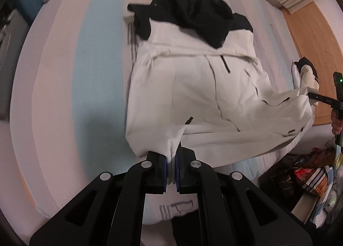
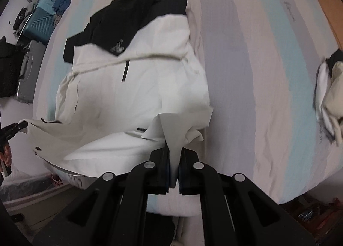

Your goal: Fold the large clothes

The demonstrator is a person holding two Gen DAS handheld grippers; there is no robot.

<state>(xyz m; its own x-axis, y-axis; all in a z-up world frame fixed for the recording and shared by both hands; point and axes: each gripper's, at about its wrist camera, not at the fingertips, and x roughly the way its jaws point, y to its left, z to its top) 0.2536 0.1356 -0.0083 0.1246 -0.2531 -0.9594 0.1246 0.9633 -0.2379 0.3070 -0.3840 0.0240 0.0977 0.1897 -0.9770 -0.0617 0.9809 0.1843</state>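
Jacket (image 1: 193, 87), white with a black hood and shoulders, lies spread on the striped mattress (image 1: 75, 74), hood end farthest from both cameras. Left claw (image 1: 171, 170) is pressed together on a fold of the jacket's white hem, the cloth caught between its blue pads and drawn up off the mattress. Right claw (image 2: 174, 173) is likewise clamped on a peak of white fabric at the jacket's near edge, on the opposite corner of the hem. In the left wrist view the right claw appears at the jacket's right edge, gripping the lifted corner, with part of the person's hand (image 1: 337, 122) on its handle. In the right wrist view the left claw shows at the jacket's left edge, holding the other corner.

Small pile of light and dark clothes (image 2: 331, 91) sits on the mattress, well apart from the jacket on its right. Teal suitcase (image 2: 40, 24) stands beyond the mattress, left of the jacket's hood. Wooden floor (image 1: 310, 42) shows past the mattress on the right.
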